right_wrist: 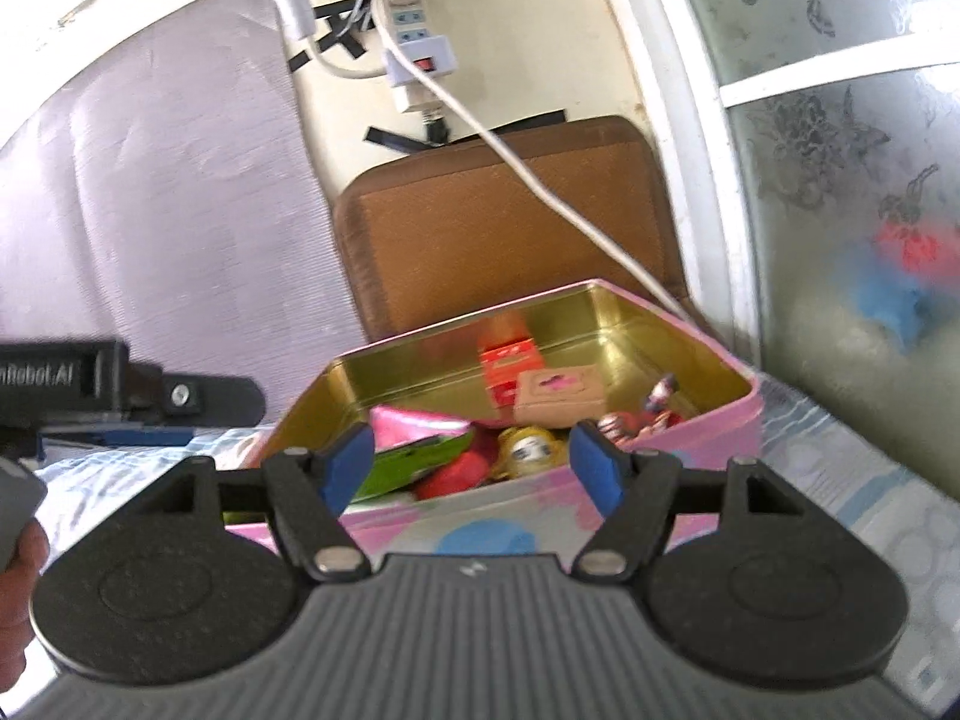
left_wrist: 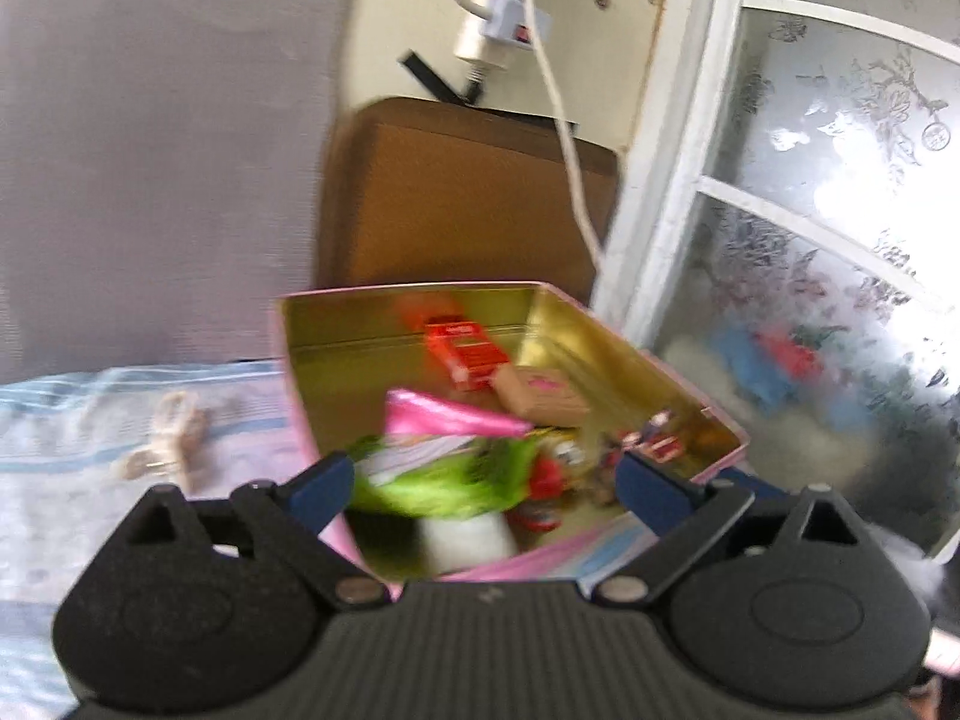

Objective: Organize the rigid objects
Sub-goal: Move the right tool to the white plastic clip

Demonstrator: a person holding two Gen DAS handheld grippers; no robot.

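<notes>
A pink tin box (left_wrist: 630,558) with a gold inside stands on the bed; it also shows in the right wrist view (right_wrist: 708,426). In it lie a red carton (left_wrist: 468,354), a tan box (left_wrist: 540,396), a pink packet (left_wrist: 444,414), a green packet (left_wrist: 444,480) and small figures (right_wrist: 528,450). My left gripper (left_wrist: 483,477) is open and empty just above the box's near end. My right gripper (right_wrist: 474,462) is open and empty in front of the box's near wall. The left gripper's body (right_wrist: 120,390) shows at the left of the right wrist view.
A brown cushion (right_wrist: 498,228) leans on the wall behind the box. A white cable (right_wrist: 540,180) hangs from a power strip (right_wrist: 414,42) down past the box. A frosted window (left_wrist: 810,240) stands at the right. A coiled white cord (left_wrist: 168,438) lies on the blue sheet (left_wrist: 72,510).
</notes>
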